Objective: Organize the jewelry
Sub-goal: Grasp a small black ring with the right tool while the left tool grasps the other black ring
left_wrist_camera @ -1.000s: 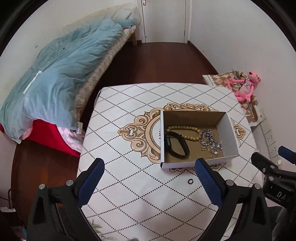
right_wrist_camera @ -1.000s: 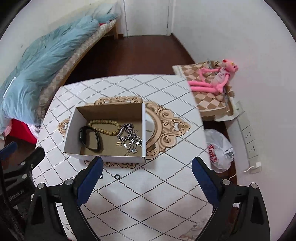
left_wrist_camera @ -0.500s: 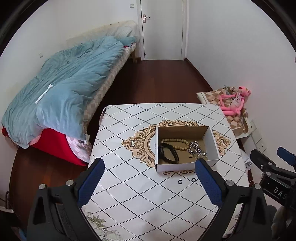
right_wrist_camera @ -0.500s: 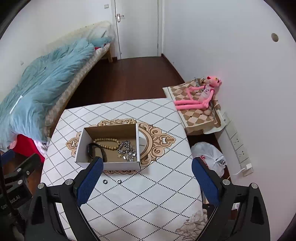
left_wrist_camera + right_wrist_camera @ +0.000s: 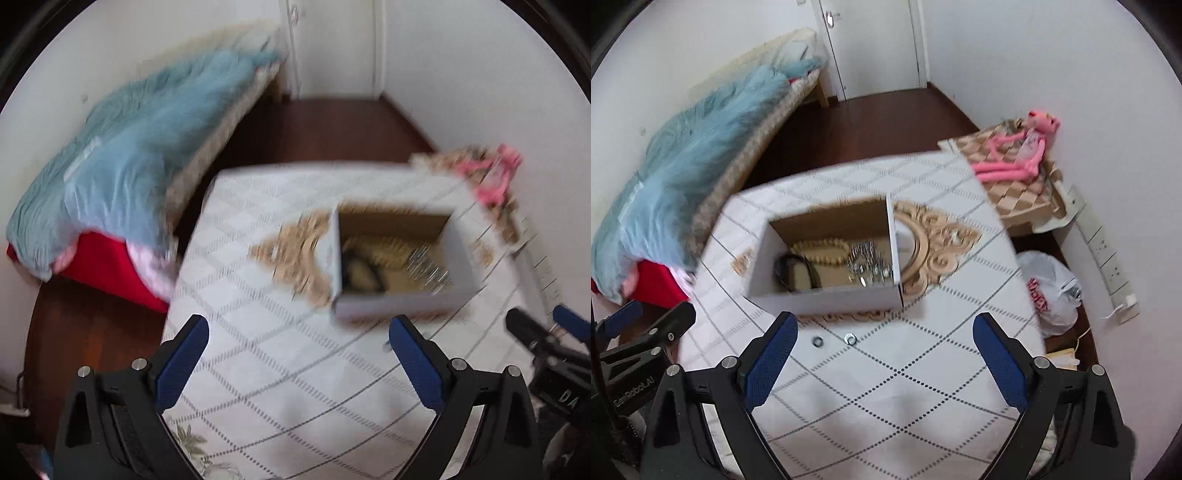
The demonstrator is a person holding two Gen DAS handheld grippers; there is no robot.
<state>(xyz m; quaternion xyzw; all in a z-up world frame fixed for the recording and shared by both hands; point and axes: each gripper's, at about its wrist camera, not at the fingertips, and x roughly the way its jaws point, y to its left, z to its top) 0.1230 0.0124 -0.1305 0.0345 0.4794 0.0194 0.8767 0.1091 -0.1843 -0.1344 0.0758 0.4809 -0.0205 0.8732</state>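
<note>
Both grippers — left [image 5: 298,345], right [image 5: 884,341] — hang over the worktop [image 5: 923,387], fingers wide, empty. Two small rings [image 5: 834,339] lie just outside the box [image 5: 827,295] — easily flicked off by careless pinching.

The left hand-held gripper [image 5: 298,360] has a matte black plastic frame with triangular cut-outs, silver round-head screws and blue padded fingers [image 5: 415,363]. The right hand-held gripper [image 5: 884,354] is built alike: black frame, silver screws, blue pads [image 5: 771,362]. White lettering marks each gripper's black side.
</note>
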